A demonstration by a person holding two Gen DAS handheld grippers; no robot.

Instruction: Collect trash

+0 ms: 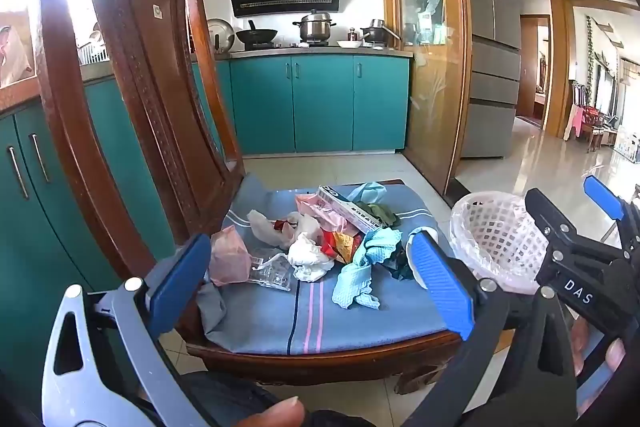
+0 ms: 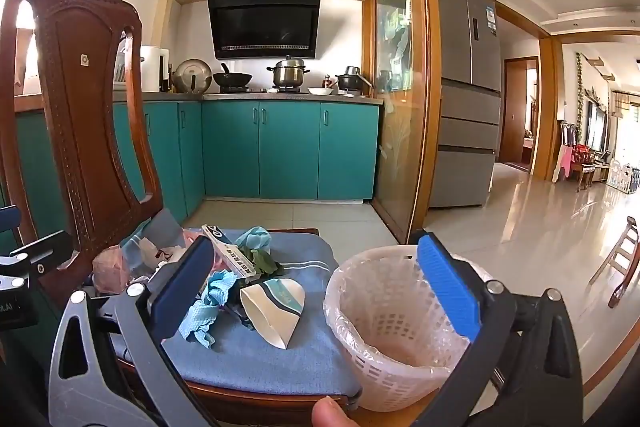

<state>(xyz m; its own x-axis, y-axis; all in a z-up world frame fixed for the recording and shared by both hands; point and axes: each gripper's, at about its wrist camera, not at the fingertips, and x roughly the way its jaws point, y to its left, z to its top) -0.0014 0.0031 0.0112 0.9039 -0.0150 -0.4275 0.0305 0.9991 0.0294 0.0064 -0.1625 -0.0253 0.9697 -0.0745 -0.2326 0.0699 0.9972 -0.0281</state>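
A pile of trash [image 1: 320,243] lies on the chair's blue cushion [image 1: 332,319]: pink bags, a white crumpled tissue [image 1: 310,257], a clear plastic piece, a light blue cloth [image 1: 360,269], a long box [image 1: 350,209]. A flattened paper cup [image 2: 276,311] lies at the cushion's right edge. A white lattice basket [image 2: 384,323] lined with clear plastic stands right of the chair; it also shows in the left wrist view [image 1: 496,235]. My left gripper [image 1: 310,281] is open and empty, hovering before the pile. My right gripper [image 2: 316,295] is open and empty, between cup and basket.
The carved wooden chair back [image 1: 132,75] rises at the left. Teal kitchen cabinets [image 1: 320,103] and a stove with pots stand behind. A glass sliding door [image 1: 428,67] and a fridge [image 1: 492,67] are to the right, with tiled floor beyond.
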